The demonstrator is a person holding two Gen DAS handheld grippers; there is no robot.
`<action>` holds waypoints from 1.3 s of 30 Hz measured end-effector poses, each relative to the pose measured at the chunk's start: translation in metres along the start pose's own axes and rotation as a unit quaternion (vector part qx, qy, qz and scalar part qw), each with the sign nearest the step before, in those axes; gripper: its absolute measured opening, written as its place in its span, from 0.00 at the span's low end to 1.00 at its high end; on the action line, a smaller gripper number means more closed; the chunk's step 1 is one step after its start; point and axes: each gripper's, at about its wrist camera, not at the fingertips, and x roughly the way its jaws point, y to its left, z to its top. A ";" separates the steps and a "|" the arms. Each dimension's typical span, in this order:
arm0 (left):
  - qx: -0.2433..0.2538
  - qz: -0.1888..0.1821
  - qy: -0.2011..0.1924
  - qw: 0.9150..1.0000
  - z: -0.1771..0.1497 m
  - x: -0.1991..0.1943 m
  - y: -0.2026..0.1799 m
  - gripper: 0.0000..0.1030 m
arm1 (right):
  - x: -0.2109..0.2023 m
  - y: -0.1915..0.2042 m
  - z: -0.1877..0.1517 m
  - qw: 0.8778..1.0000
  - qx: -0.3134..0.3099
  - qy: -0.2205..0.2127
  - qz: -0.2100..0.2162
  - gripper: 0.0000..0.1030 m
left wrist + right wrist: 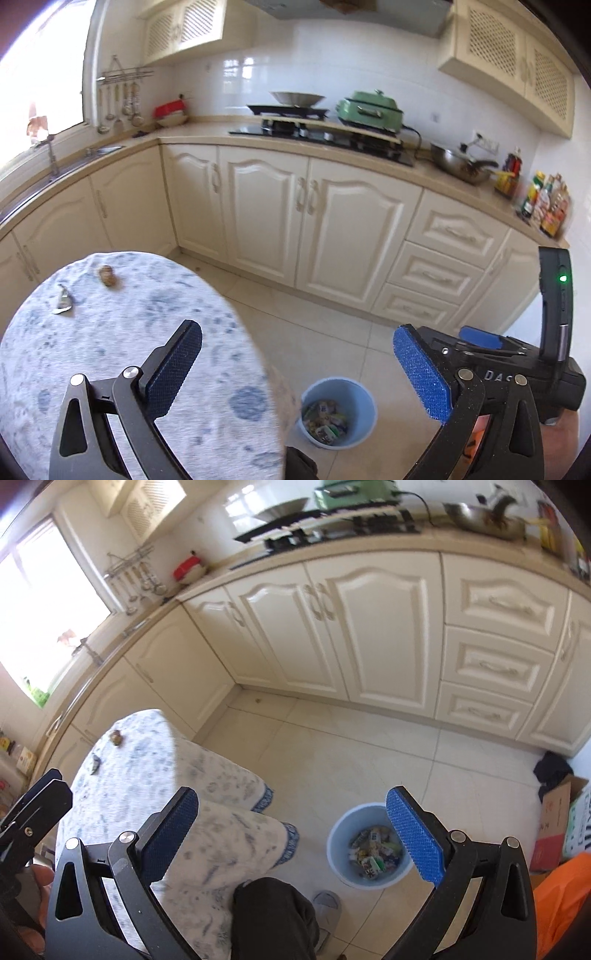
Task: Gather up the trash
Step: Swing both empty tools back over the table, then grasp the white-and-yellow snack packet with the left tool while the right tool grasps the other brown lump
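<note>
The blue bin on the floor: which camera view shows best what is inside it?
The right wrist view shows the blue bin best: more of its opening is visible, with mixed wrappers inside, though the right finger covers one edge. In the left wrist view it sits lower, with its contents smaller and partly shadowed.

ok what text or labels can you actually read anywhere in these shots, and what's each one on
"DAS": white letters on the black body of the right tool, seen from the left wrist view; the rest is cut off.
Cardboard box: red marks, too blurred to read.
Wrappers in the blue bin: print too small.
Bottles on the counter: labels blurred.
</note>
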 end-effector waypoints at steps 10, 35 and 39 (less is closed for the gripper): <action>-0.066 0.070 -0.042 0.994 -0.033 -0.083 0.079 0.99 | -0.012 0.125 0.005 0.993 -0.105 -0.025 0.052 1.00; -0.165 0.203 -0.046 0.964 -0.021 -0.079 0.244 0.99 | 0.078 0.340 0.002 0.955 -0.271 -0.006 0.120 1.00; -0.163 0.195 -0.003 0.967 -0.003 -0.014 0.271 0.99 | 0.139 0.348 0.011 0.958 -0.266 0.025 0.099 1.00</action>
